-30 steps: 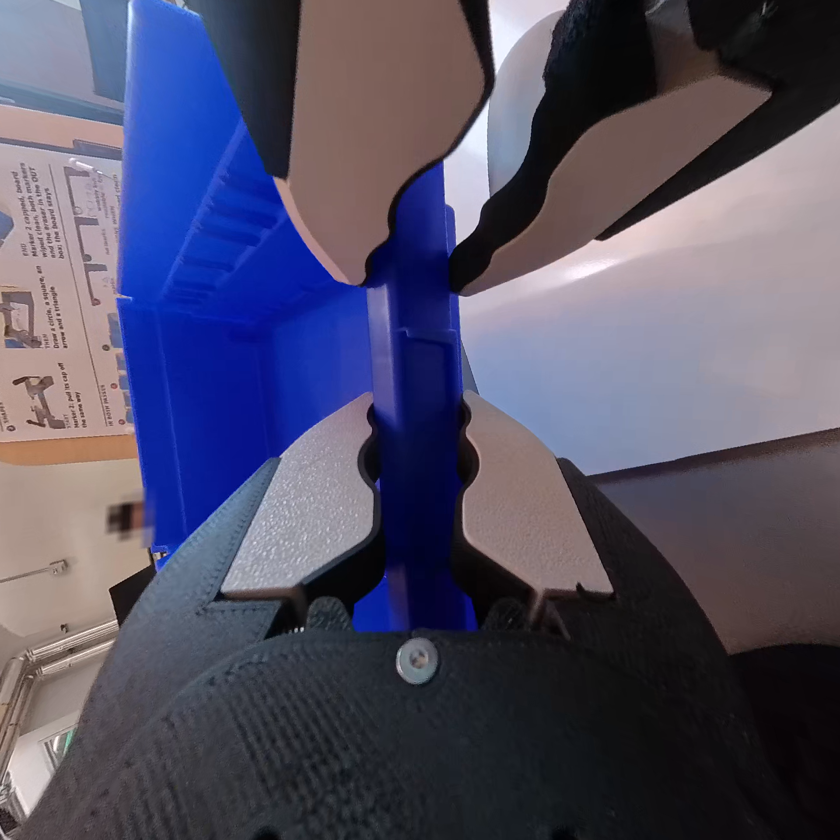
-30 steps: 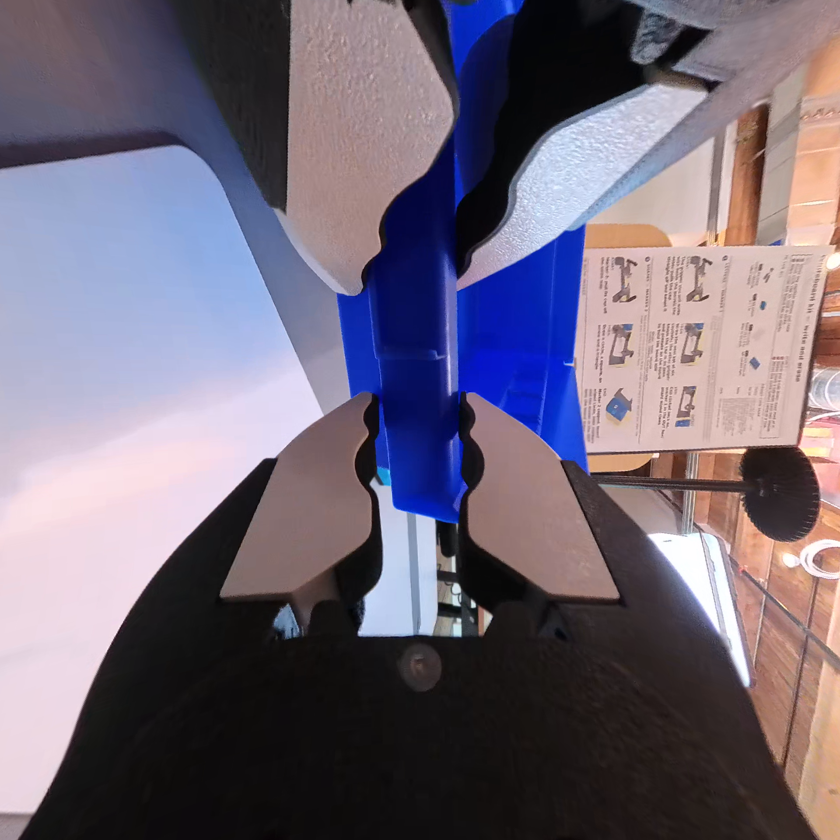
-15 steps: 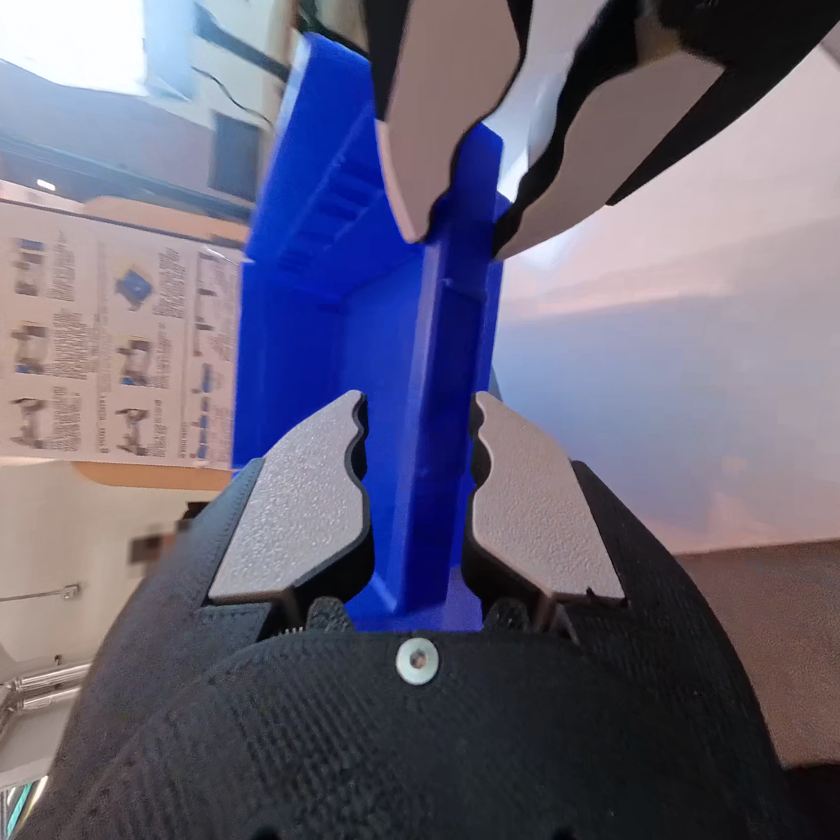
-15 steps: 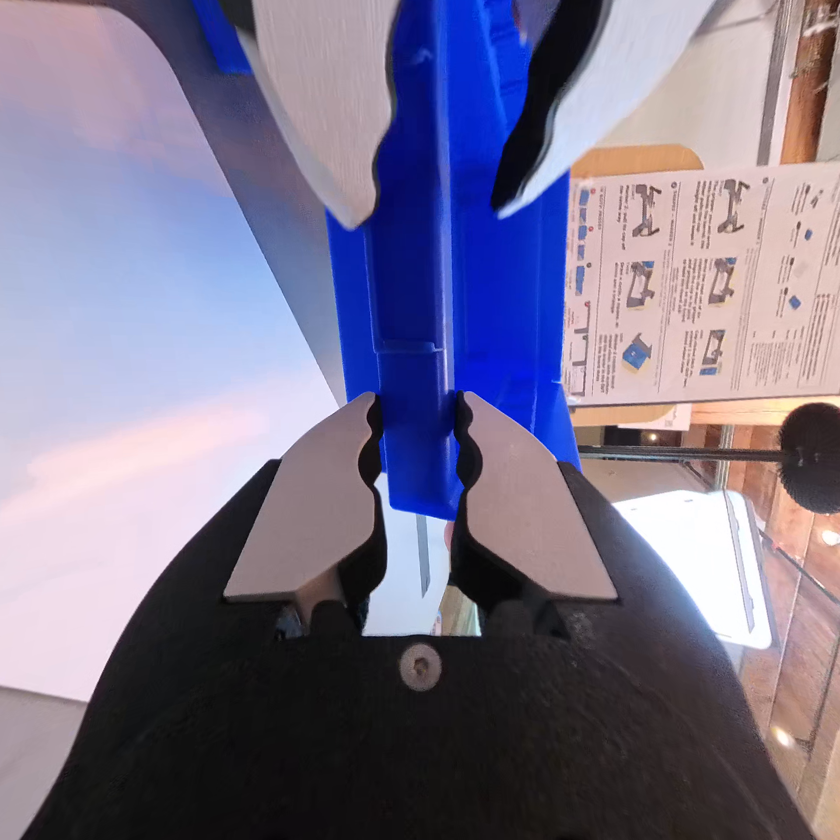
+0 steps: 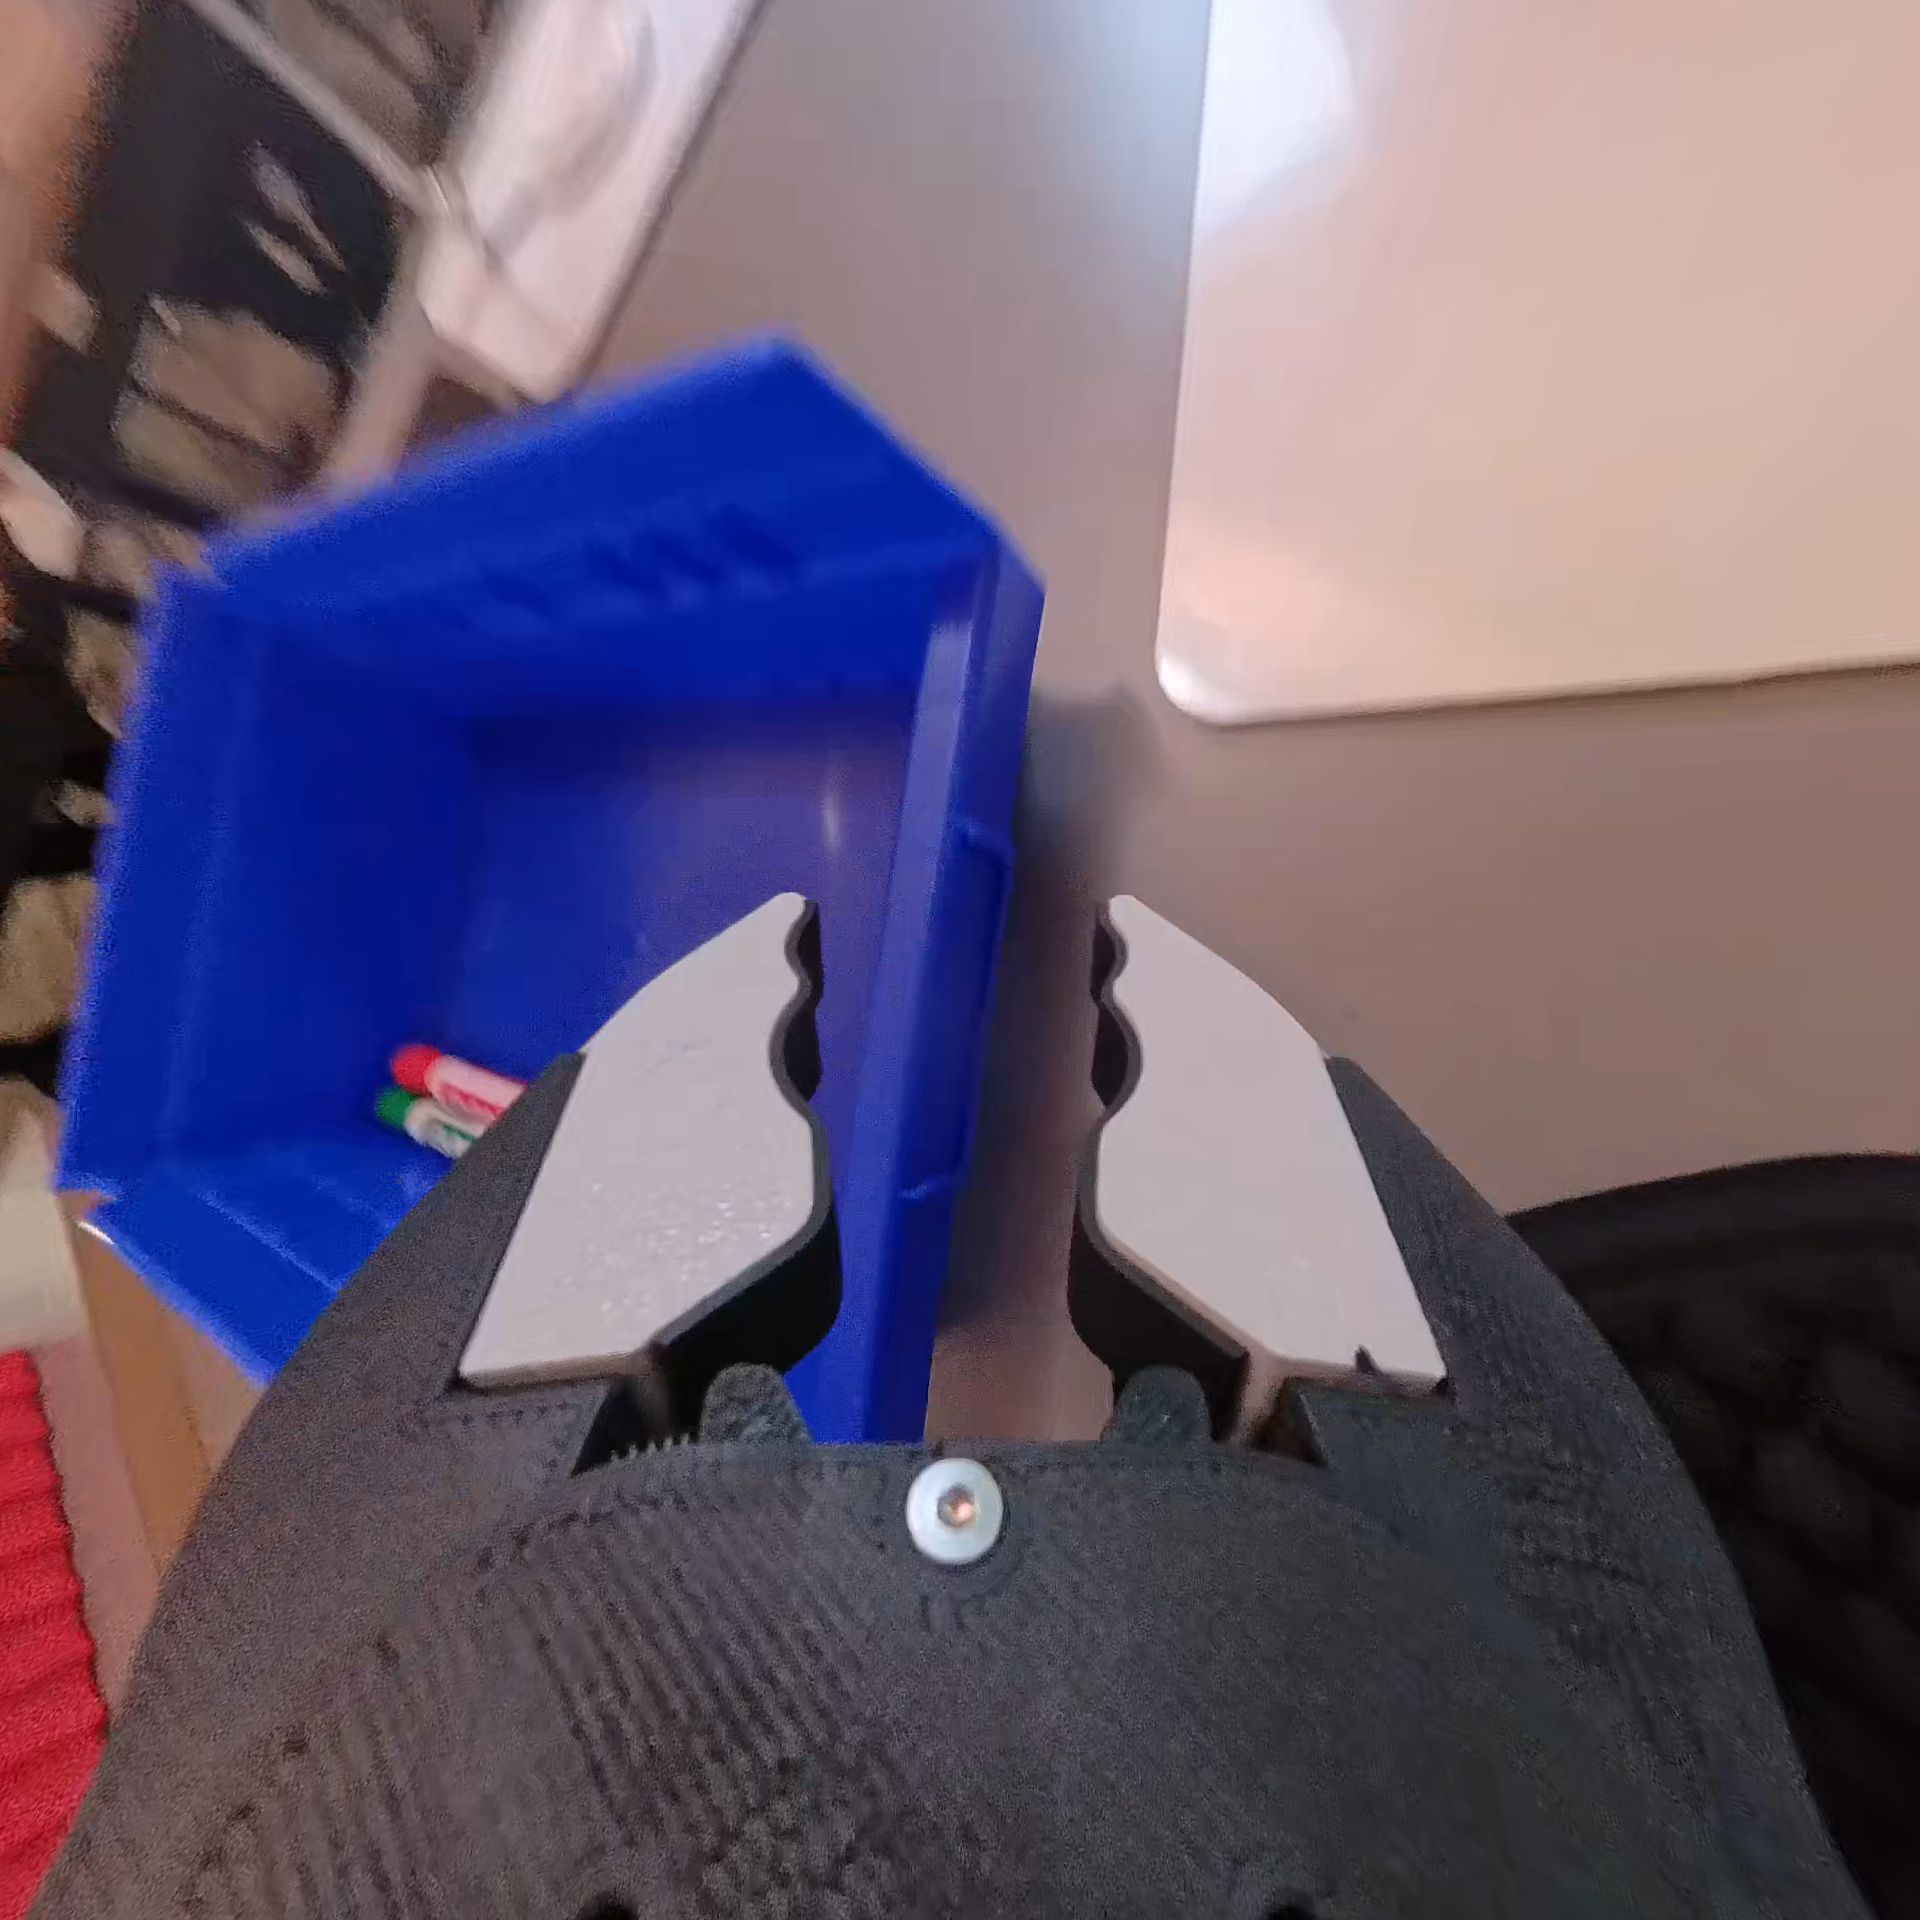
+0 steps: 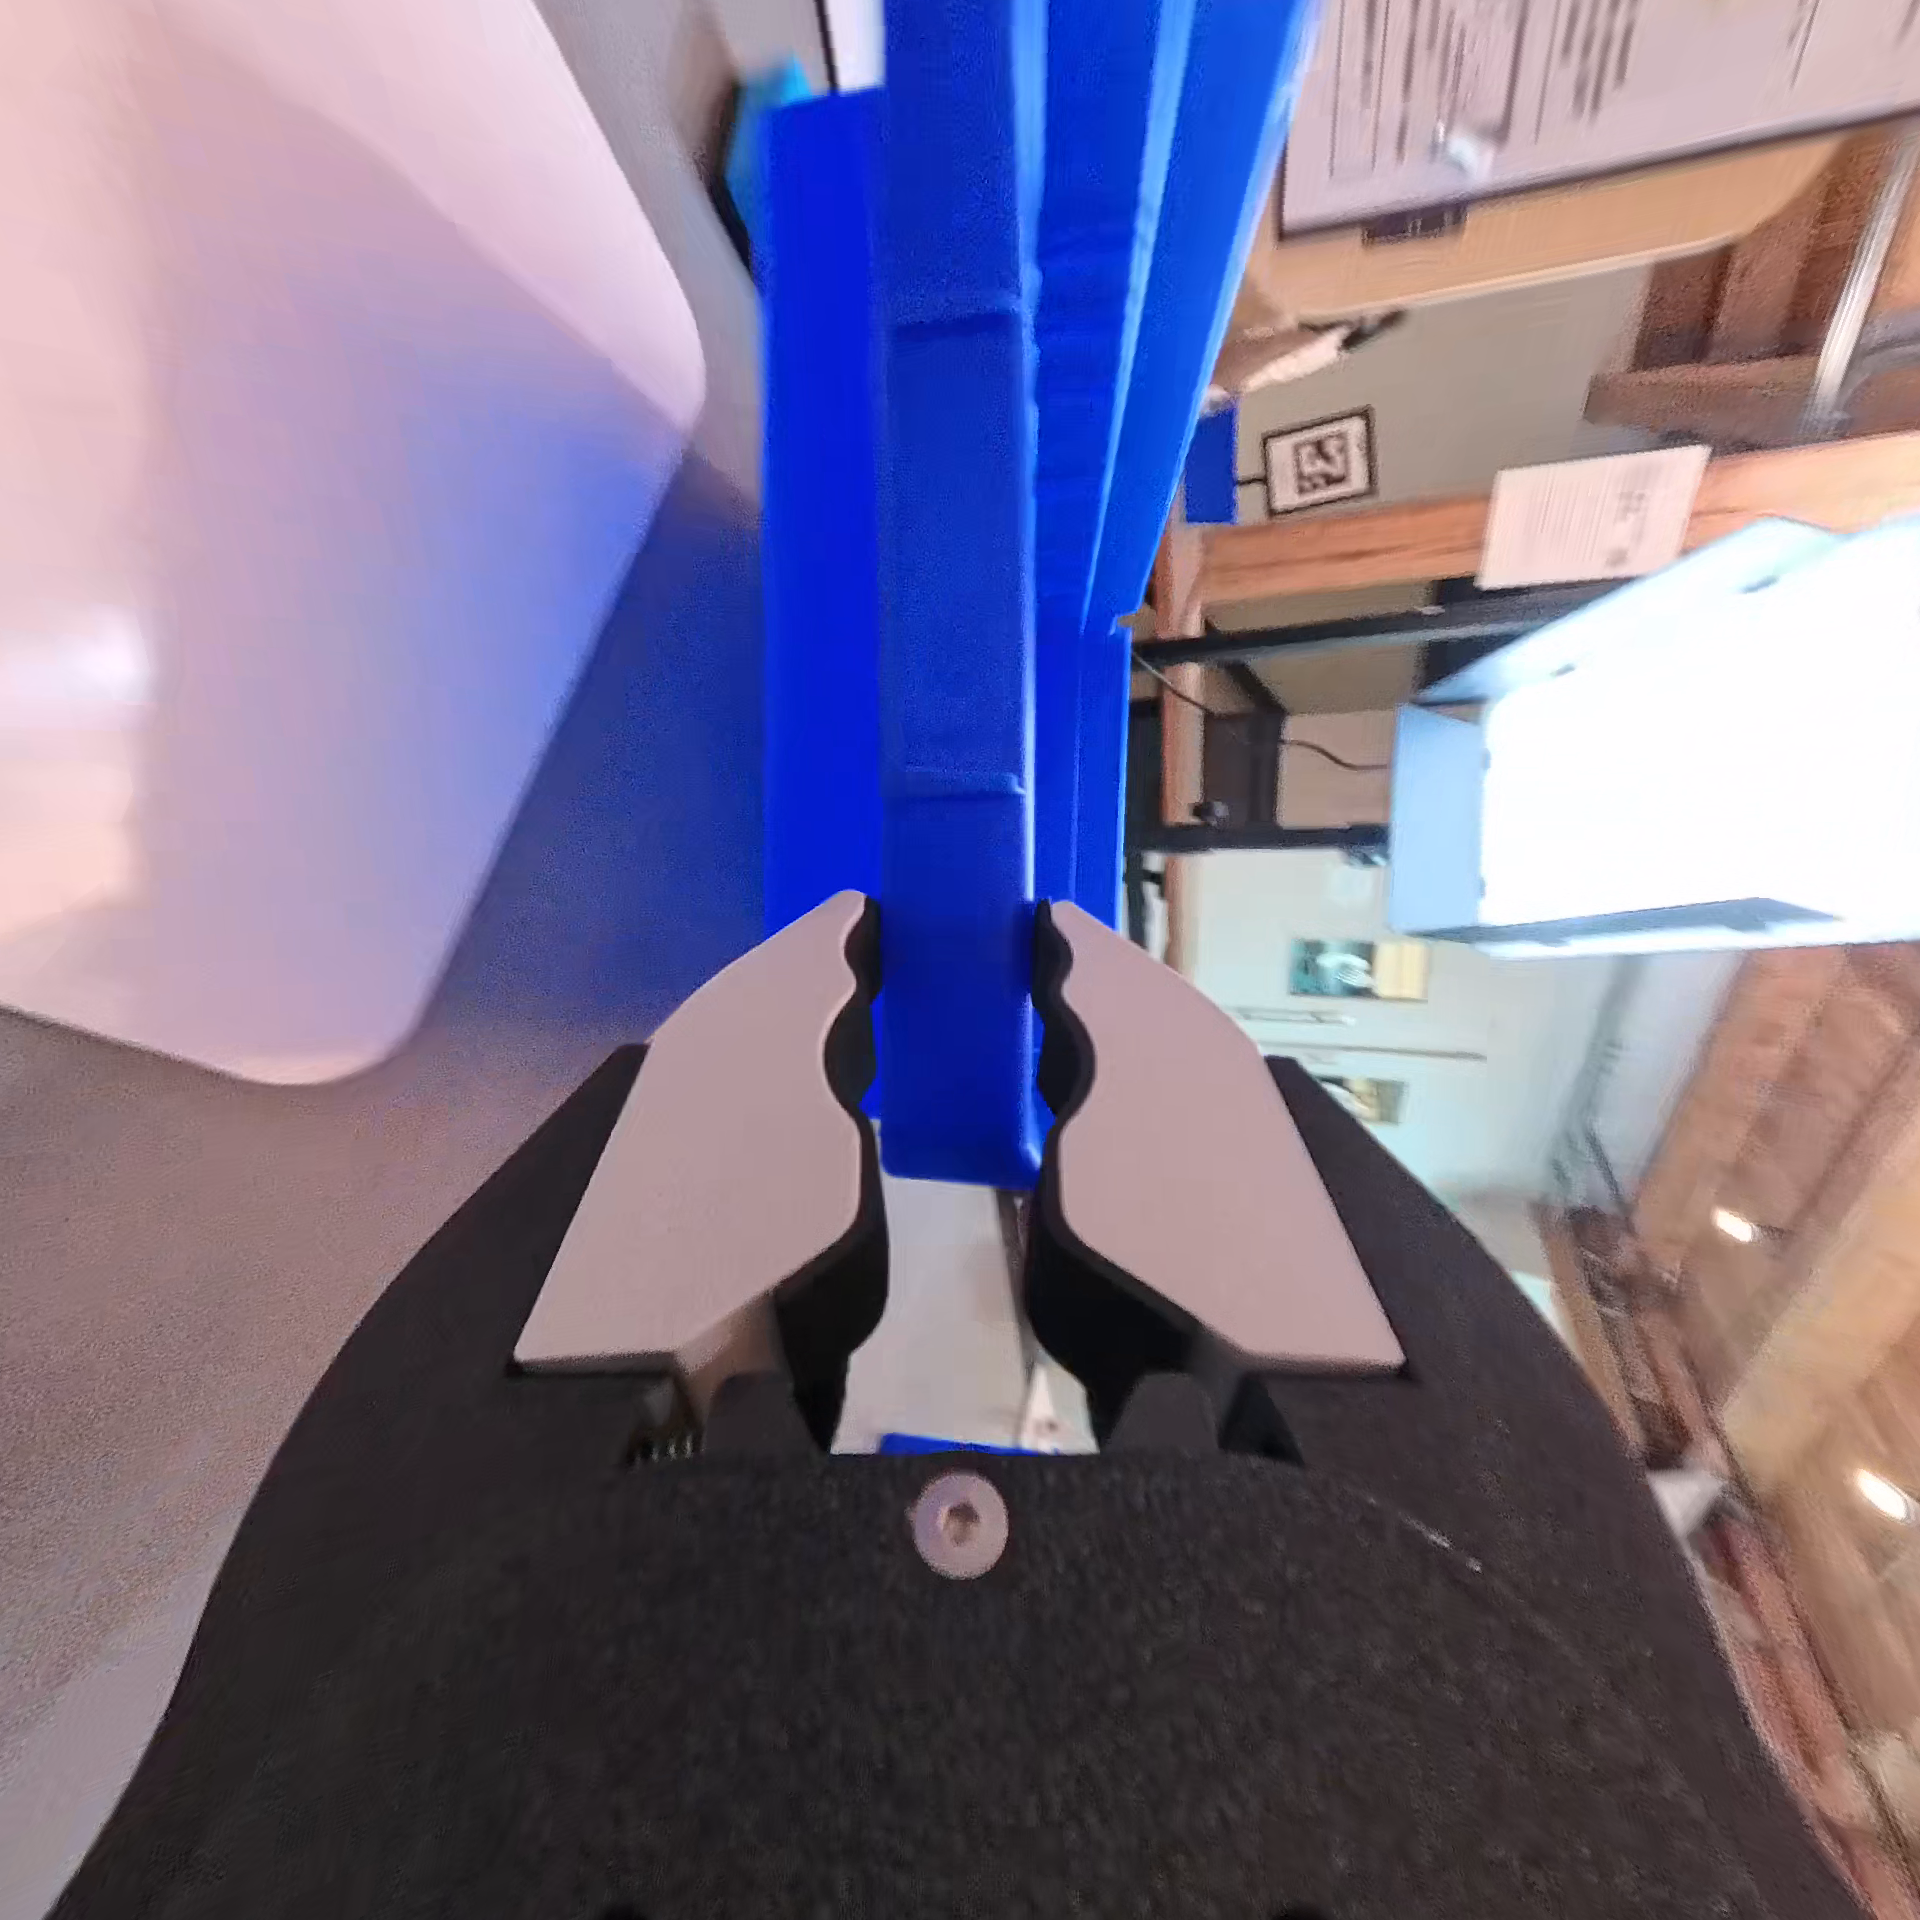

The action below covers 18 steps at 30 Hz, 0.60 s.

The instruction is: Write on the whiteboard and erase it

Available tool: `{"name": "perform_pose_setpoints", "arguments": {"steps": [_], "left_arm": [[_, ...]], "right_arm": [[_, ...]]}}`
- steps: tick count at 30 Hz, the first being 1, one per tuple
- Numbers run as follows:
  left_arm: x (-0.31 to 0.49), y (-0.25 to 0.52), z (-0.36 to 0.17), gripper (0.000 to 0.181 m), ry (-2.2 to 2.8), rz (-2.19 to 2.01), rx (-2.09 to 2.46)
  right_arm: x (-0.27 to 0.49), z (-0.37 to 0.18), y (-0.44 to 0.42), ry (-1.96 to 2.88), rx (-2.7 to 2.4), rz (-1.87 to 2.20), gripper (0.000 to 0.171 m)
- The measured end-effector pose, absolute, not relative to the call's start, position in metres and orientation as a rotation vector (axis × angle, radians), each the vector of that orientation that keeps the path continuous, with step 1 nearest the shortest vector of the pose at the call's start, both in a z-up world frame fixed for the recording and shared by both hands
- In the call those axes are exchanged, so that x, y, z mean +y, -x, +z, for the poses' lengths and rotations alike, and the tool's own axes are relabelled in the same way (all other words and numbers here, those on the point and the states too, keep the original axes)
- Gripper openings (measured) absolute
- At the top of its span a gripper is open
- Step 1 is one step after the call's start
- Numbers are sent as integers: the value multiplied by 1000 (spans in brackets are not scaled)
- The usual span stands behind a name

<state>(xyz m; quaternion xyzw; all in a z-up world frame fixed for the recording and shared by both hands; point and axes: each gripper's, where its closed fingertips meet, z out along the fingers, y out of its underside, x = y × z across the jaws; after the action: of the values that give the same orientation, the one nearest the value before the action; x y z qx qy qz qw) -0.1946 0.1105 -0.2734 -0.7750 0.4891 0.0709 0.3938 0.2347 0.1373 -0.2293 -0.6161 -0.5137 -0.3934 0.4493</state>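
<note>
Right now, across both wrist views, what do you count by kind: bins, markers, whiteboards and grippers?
Blue bin: 1
Markers in the bin: 2, one red-capped marker, one green-capped marker
Whiteboard: 1
Grippers: 2, left gripper open, right gripper shut on the bin's rim
Total: 6
No eraser shows in either view.

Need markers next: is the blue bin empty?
Not empty: two markers, one red-capped and one green-capped, lie on the floor of the blue bin.
</note>
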Motion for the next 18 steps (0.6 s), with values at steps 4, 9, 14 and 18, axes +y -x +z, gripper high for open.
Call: {"name": "perform_pose_setpoints", "arguments": {"steps": [4,9,14,18], "left_arm": [[123,216,-306,52,2116,184,1263],[138,228,-326,43,2216,256,1301],[150,235,-327,34,2192,318,1283],[161,249,-327,33,2192,330,1276]], "right_arm": [[160,-245,-270,1574,-1233,-1008,27],[172,-294,-281,1705,-1319,-913,29],[170,-297,-282,1909,-1161,-682,32],[162,-284,-271,1990,-1071,-572,37]]}}
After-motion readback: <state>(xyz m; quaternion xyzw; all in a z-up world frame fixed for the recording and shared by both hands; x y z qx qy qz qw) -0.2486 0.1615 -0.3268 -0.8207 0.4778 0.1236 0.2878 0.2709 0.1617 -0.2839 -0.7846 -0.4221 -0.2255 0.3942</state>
